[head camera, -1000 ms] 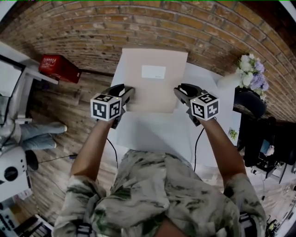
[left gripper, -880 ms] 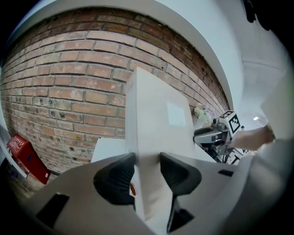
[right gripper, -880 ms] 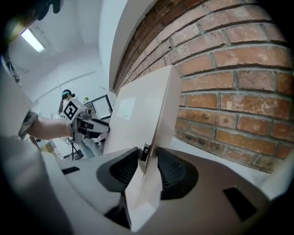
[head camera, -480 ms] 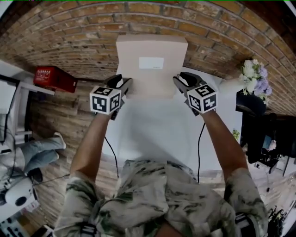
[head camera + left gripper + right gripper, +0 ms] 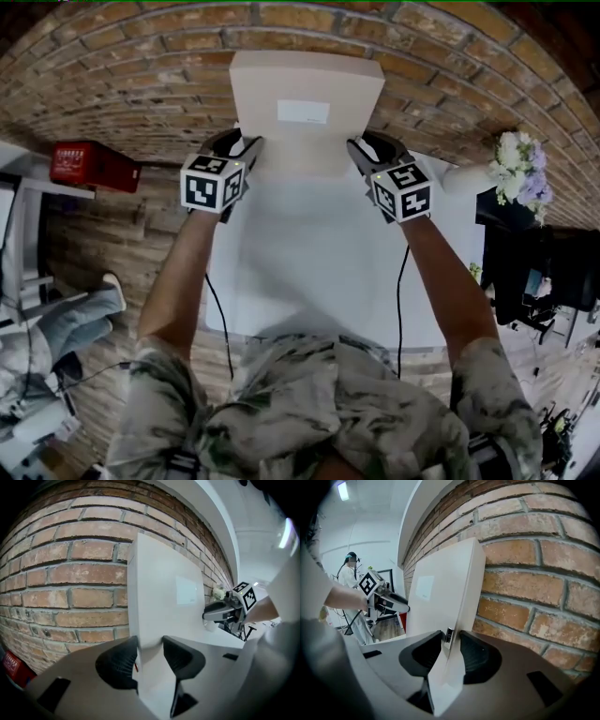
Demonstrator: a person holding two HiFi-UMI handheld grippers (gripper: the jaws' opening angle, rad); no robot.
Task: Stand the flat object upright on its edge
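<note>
A flat beige box [image 5: 307, 94] with a white label stands upright on its lower edge at the far side of the white table [image 5: 309, 262], close to the brick wall [image 5: 141, 75]. My left gripper [image 5: 246, 148] is shut on its lower left edge. My right gripper [image 5: 361, 150] grips the lower right edge, and its jaws are closing tighter. In the left gripper view the box [image 5: 164, 588] sits between the pads of my left gripper [image 5: 150, 653]. In the right gripper view the box's edge [image 5: 440, 583] is pinched by my right gripper [image 5: 451, 651].
A red crate [image 5: 94, 164] lies on the wooden floor at the left. A bunch of flowers [image 5: 520, 164] stands at the table's right side. A person's legs [image 5: 66, 319] show at the lower left. The brick wall runs right behind the box.
Both grippers have carried the box away from me toward the wall and tipped it up, from leaning back to standing nearly vertical.
</note>
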